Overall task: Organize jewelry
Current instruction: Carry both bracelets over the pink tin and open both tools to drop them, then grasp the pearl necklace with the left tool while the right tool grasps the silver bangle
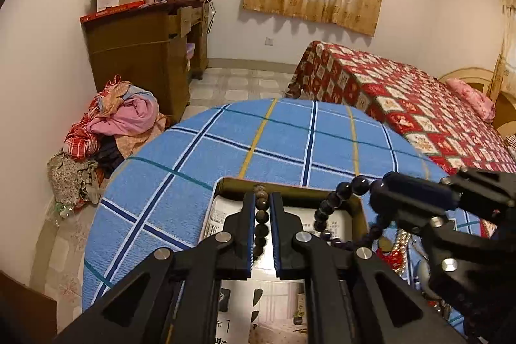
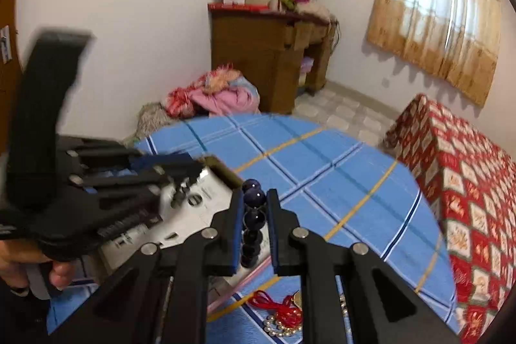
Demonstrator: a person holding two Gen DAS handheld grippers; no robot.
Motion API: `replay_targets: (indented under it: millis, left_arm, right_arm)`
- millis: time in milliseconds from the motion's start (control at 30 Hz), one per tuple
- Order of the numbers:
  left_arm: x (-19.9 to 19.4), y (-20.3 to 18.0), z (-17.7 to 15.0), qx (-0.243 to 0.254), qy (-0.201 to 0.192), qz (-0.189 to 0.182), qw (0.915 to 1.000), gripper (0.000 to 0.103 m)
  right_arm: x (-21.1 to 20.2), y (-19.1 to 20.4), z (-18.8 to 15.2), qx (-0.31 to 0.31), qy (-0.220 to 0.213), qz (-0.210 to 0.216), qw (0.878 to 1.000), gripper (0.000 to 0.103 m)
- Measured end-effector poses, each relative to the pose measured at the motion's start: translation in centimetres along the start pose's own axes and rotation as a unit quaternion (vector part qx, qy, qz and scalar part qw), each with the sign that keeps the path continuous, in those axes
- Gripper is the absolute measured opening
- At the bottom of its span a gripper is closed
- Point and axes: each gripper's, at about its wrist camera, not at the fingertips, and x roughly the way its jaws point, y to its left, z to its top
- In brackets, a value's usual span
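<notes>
My left gripper (image 1: 262,197) is shut on a brown bead bracelet (image 1: 261,215), which lies lengthwise between its fingers above an open cardboard box (image 1: 232,184) lined with printed paper. From the right, my right gripper (image 1: 383,182) comes in, shut on a dark purple bead bracelet (image 1: 338,192) that droops over the box's right corner. In the right wrist view, the right gripper (image 2: 255,194) pinches the purple beads (image 2: 254,218) beside the box (image 2: 206,202). The left gripper (image 2: 193,166) is blurred over that box. A red cord piece (image 2: 283,308) and pearls (image 2: 283,328) lie on the cloth.
The round table wears a blue plaid cloth (image 1: 225,144). A bed with a red quilt (image 1: 403,99) stands at the right, a wooden cabinet (image 1: 138,54) is against the wall, and a clothes pile (image 1: 119,118) lies on the floor. A person's hand (image 2: 58,273) holds the left gripper.
</notes>
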Motion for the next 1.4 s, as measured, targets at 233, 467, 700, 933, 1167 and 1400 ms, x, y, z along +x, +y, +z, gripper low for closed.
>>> replay_targets:
  millis: [233,467,700,933,1167,1400]
  left_arm:
    - [-0.6,0.2,-0.8,-0.009,-0.006,0.016,0.9998,0.062]
    - [-2.3,-0.6,-1.7,-0.007,-0.018,0.032,0.9993,0.064]
    - [-2.9,-3.8,-3.4,0.016,-0.016,0.05,0.9985,0.064]
    - [-2.9,-7.1,-4.7,0.048,-0.01,0.042,0.9979,0.064]
    - [-2.3,-9.5,-5.4,0.072,-0.003,0.04,0.9966,0.064]
    - [-1.6,-10.3,-5.8,0.086,-0.002,0.055,0.9947,0.064]
  right_arm:
    - [-1.7,-1.8,-1.3,0.026,-0.014,-0.017,0.999,0.023]
    - [-5.7,-4.5,-4.3,0.074,-0.022,-0.046,0.996,0.056]
    - [-8.2,-7.8,-8.1,0.13,-0.007,-0.091,0.987,0.056]
    - [-8.1,-8.5,-11.3,0.157,0.012,-0.091,0.983,0.056]
    - [-7.3,-9.0,-13.1,0.176,0.024,-0.083,0.981,0.056]
    - [-5.3,-10.1,-12.6,0.197,0.043,-0.065,0.977,0.047]
